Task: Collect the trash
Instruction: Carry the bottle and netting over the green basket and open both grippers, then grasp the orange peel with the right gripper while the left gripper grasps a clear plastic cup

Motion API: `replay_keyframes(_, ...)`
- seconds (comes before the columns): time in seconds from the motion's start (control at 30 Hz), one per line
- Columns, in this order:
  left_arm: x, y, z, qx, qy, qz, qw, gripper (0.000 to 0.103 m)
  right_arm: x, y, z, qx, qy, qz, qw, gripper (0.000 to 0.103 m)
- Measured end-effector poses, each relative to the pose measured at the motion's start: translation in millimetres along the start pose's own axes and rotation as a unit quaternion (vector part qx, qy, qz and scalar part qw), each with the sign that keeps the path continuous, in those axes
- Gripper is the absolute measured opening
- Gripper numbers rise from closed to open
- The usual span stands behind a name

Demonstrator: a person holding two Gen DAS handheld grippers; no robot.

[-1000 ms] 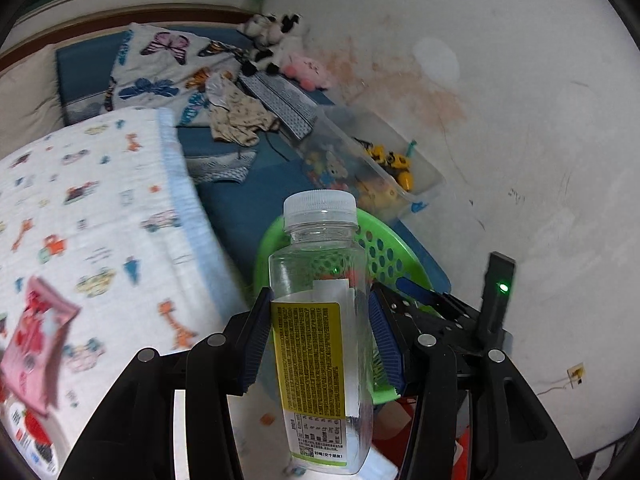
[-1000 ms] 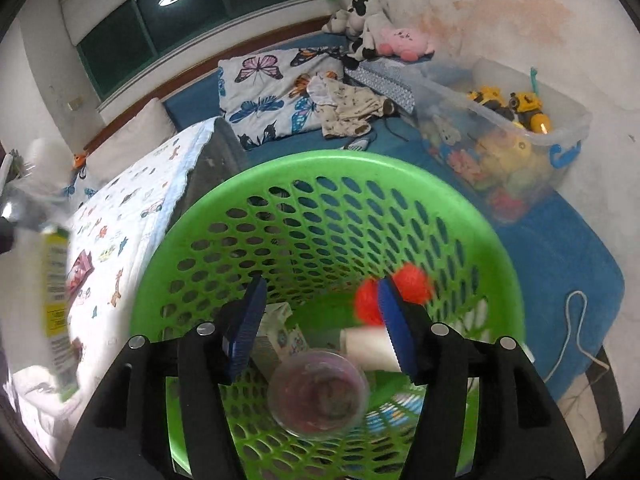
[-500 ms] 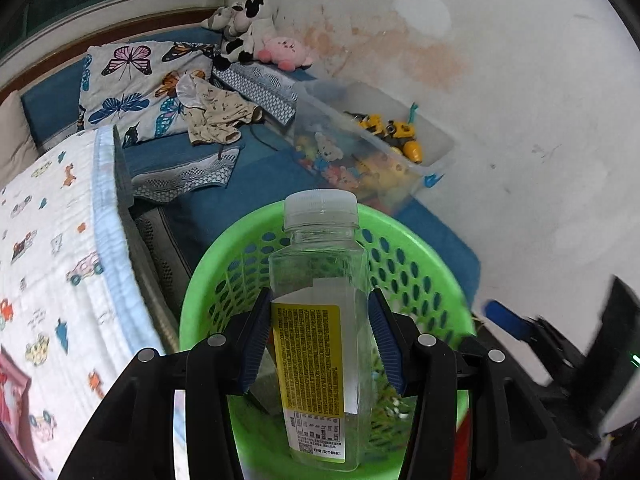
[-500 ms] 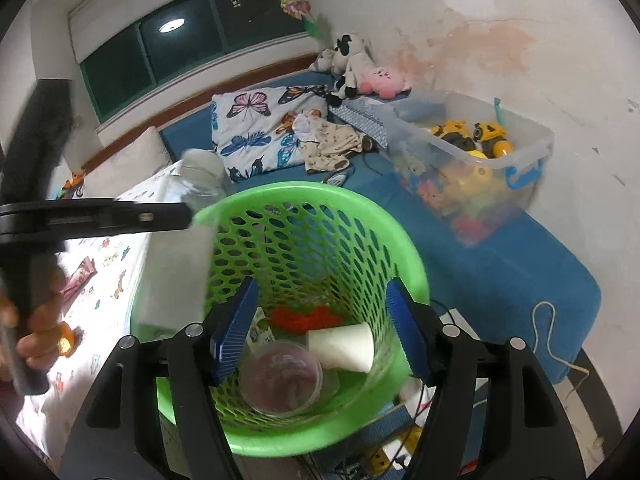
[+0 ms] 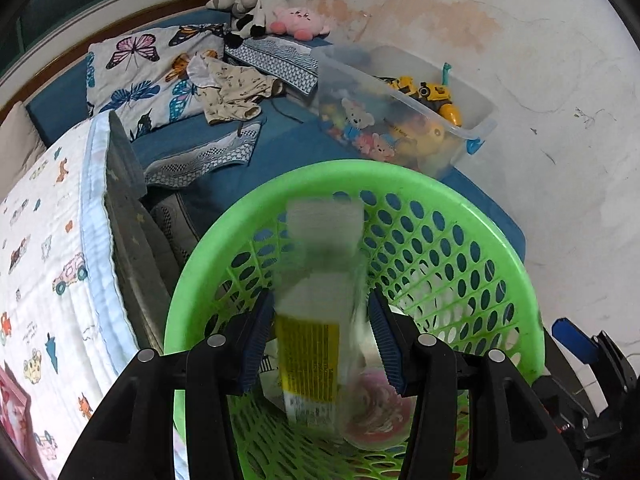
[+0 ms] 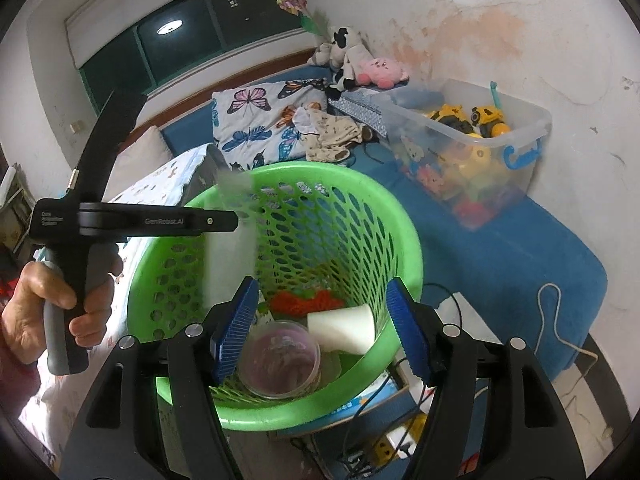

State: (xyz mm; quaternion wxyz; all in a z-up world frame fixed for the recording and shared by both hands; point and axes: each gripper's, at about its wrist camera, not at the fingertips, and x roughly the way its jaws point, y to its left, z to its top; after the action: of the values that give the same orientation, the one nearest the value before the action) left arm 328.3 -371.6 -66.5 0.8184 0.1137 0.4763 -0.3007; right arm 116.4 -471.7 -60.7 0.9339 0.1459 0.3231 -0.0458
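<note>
Green basket (image 5: 472,216) already holds a cup (image 6: 280,360); the left gripper (image 5: 322,336), now spread, has dropped the blurred bottle (image 5: 316,320), the right gripper (image 6: 320,328) open, empty.

Bottle (image 5: 318,320) is a smear between the left gripper (image 5: 322,340) fingers, contact unreadable; in the right view it's a pale blur (image 6: 234,216) over the basket (image 6: 400,216) rim.
</note>
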Motion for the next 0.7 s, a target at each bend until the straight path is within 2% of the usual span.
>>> replay_keyframes(0.3,-16,5,-10,-0.011,-0.004,-0.007,0.9999,0.049,-11,9,-4,-0.008,-0.006,0.003,1.000,0.067)
replay_keyframes(0.4,-34,8,-18,-0.017,-0.014,-0.014,0.9997,0.051,-17,14,-5,-0.007,-0.009,0.009,1.000,0.068)
replay_keyframes(0.7,-107,31,-57,-0.036,-0.057,0.001,0.9977,0.060,-37,43,-9,-0.013,-0.018,0.035,0.999,0.071)
